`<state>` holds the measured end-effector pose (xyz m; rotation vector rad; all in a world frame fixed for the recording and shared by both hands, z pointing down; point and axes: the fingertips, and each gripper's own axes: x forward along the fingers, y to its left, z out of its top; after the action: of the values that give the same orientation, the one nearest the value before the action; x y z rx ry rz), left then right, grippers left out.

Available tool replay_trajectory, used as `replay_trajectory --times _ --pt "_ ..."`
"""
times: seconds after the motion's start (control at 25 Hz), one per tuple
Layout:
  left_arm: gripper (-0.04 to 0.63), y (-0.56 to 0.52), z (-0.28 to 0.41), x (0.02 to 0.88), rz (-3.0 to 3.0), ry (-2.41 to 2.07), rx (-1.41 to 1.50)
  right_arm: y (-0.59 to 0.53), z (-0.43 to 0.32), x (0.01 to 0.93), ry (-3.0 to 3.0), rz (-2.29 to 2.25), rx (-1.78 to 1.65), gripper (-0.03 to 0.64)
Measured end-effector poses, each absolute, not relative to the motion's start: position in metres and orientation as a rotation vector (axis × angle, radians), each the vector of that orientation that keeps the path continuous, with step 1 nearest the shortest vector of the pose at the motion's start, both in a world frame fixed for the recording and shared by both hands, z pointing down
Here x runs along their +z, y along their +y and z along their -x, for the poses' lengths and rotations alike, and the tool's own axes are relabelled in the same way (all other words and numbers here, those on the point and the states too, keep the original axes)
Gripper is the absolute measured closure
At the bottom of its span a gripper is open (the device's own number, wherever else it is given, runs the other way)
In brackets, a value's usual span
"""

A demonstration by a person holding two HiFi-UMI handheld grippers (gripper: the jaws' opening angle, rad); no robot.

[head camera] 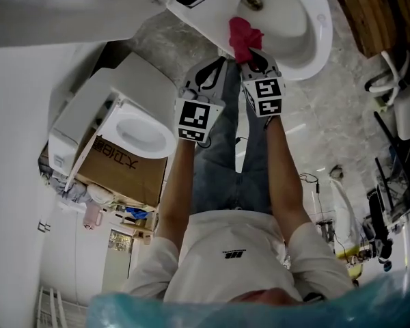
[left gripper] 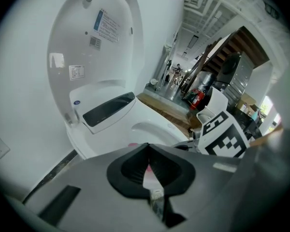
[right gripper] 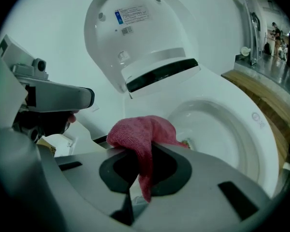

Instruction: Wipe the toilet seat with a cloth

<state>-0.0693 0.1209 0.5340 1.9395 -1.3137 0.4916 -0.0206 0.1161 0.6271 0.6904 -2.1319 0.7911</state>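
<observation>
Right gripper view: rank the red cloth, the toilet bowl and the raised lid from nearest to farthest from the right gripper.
1. Cloth: clamped in the right gripper, at centre.
2. Toilet bowl: just beyond, to the right.
3. Raised lid: farthest, upright at the top.

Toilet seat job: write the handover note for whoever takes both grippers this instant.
Left gripper: shut, nothing in it, held beside the right one.
Right gripper: shut on the pink cloth, which bunches out ahead of the jaws.
Toilet: lid is up. The cloth is at the near edge of the toilet seat; whether it touches cannot be told.
Done: cloth gripped and at the seat.
Left: wipe round the seat. How much is already wiped does not show.
</observation>
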Motion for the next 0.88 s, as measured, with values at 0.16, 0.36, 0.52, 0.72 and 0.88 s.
replay_trajectory --times 0.16,0.36,0.52,0.72,0.88 --pt "0.584 0.122 0.066 0.541 -1.938 -1.296 0.507 0.123 0.021 0.642 -2.114 -0.667 0.827 0.598" --pt "0.584 0.122 0.061 0.544 -1.944 -1.275 0.517 0.134 0.017 0.663 -2.052 -0.668 0.908 0.598" --pt "0.584 0.125 0.059 0.546 -1.944 -1.259 0.529 0.135 0.015 0.664 -2.062 -0.709 0.969 0.598" --pt "0.584 0.125 0.053 0.549 -1.95 -1.235 0.544 0.135 0.013 0.664 -2.073 -0.711 0.976 0.598" --pt "0.584 0.126 0.044 0.552 -1.963 -1.205 0.558 0.136 0.007 0.664 -2.067 -0.728 0.981 0.598"
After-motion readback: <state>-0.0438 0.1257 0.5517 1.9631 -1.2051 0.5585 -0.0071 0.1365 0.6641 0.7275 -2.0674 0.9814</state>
